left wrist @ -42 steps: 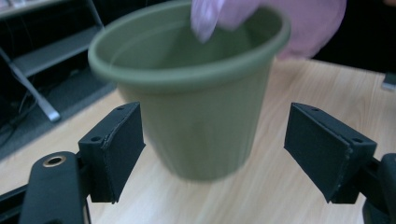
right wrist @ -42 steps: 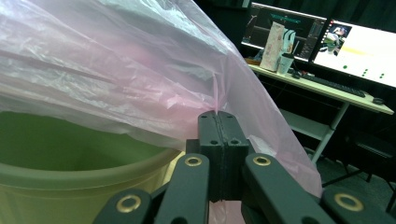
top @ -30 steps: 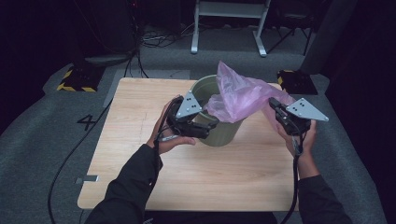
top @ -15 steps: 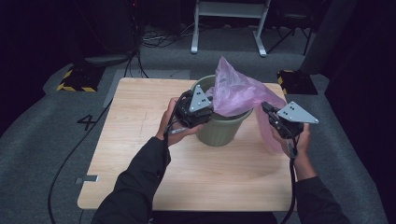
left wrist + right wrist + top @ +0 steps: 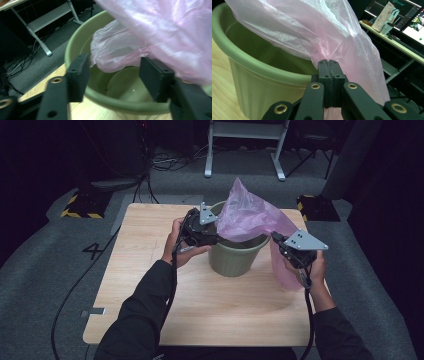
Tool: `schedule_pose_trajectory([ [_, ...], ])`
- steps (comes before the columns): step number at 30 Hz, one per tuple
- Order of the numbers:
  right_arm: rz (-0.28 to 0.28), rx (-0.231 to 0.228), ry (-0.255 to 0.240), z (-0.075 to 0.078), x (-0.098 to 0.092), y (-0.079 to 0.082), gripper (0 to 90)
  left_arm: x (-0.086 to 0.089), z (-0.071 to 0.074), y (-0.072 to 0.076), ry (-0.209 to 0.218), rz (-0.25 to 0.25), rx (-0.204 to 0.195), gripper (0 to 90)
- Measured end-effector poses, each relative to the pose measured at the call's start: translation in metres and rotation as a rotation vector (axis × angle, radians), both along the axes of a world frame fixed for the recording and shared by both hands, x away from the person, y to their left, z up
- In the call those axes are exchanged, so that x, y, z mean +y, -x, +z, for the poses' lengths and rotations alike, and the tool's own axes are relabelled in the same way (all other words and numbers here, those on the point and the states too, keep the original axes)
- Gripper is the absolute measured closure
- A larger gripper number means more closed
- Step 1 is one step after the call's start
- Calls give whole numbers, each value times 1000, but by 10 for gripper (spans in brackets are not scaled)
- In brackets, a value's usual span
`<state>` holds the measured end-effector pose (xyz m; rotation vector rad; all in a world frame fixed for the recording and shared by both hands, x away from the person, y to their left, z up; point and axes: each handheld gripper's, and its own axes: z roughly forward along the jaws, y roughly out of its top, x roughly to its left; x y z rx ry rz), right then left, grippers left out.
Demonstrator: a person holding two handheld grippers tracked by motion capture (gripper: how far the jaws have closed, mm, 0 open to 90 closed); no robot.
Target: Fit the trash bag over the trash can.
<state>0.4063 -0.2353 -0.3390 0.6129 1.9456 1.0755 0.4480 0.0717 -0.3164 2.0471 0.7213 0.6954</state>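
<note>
On the bench point(image 5: 150, 285), the left gripper point(image 5: 115, 72), jaws just reopened and released, straddles the green bucket's point(image 5: 235, 257) near rim; the pink bag point(image 5: 247, 217) hangs partly inside, beyond it. The right gripper point(image 5: 328, 65) pinches the bag's outer edge.

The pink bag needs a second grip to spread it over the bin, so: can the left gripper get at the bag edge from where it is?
Probably yes. The left gripper stands open at the green bin rim, the pink bag hanging just beyond, nothing between.
</note>
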Motion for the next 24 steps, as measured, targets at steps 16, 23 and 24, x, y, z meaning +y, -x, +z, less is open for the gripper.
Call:
schedule_pose_trajectory([
  [16, -26, 24, 70, 2, 4, -3, 897, 14, 32, 49, 44, -184, -133, 251],
  [23, 4, 26, 79, 0, 8, -3, 889, -29, 30, 31, 10, -175, -86, 298],
  [24, 17, 25, 74, 0, 8, -3, 887, -29, 30, 31, 10, -175, -86, 424],
])
